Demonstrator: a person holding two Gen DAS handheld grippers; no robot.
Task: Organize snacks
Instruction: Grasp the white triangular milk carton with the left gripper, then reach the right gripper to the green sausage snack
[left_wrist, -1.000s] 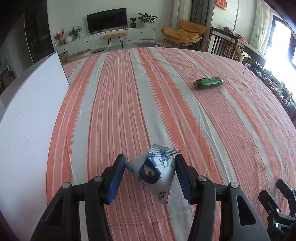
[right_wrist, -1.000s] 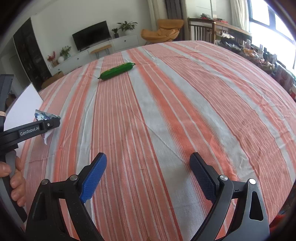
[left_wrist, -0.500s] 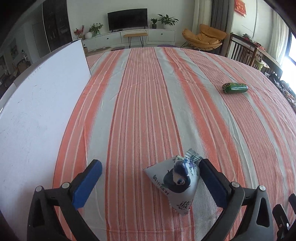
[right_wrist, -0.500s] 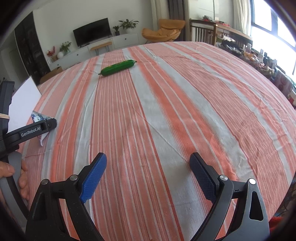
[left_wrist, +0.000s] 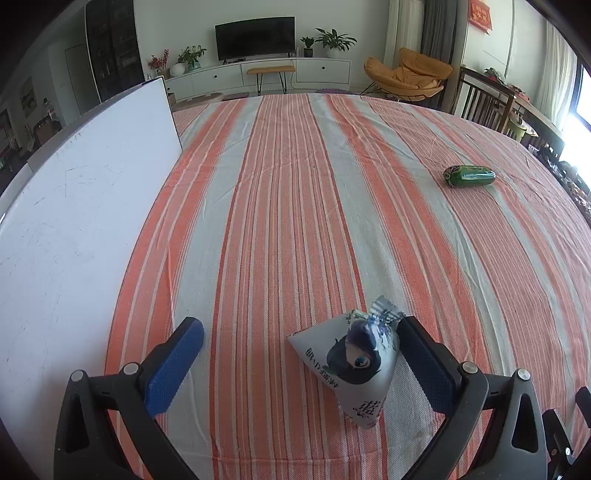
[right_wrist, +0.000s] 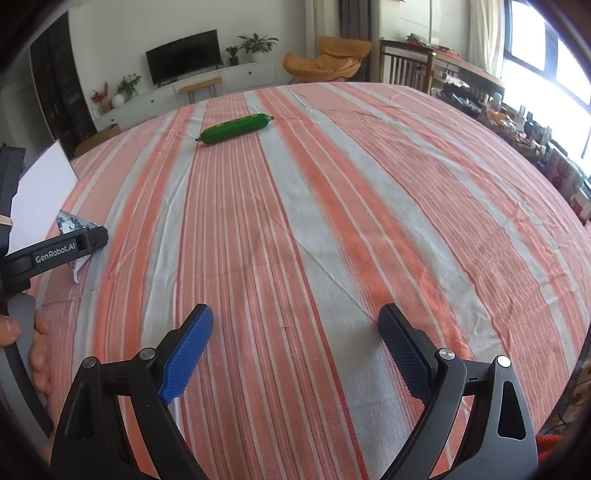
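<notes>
Lying on the striped tabletop (left_wrist: 295, 206), the triangular snack pouch (left_wrist: 351, 363) sits between the spread left tongs (left_wrist: 299, 354), beside one pad. The right tongs (right_wrist: 295, 343) gape over bare cloth; the green snack stick (right_wrist: 234, 128) rests well apart.

The left hand-held gripper (right_wrist: 88, 242) carries the white marking "GenRobot.AI" on the side of its black finger, legible in the right wrist view. The triangular snack pouch (left_wrist: 351, 363) bears dark Chinese characters beside a cartoon face; these appear inverted in the left wrist view and cannot be read with certainty.
</notes>
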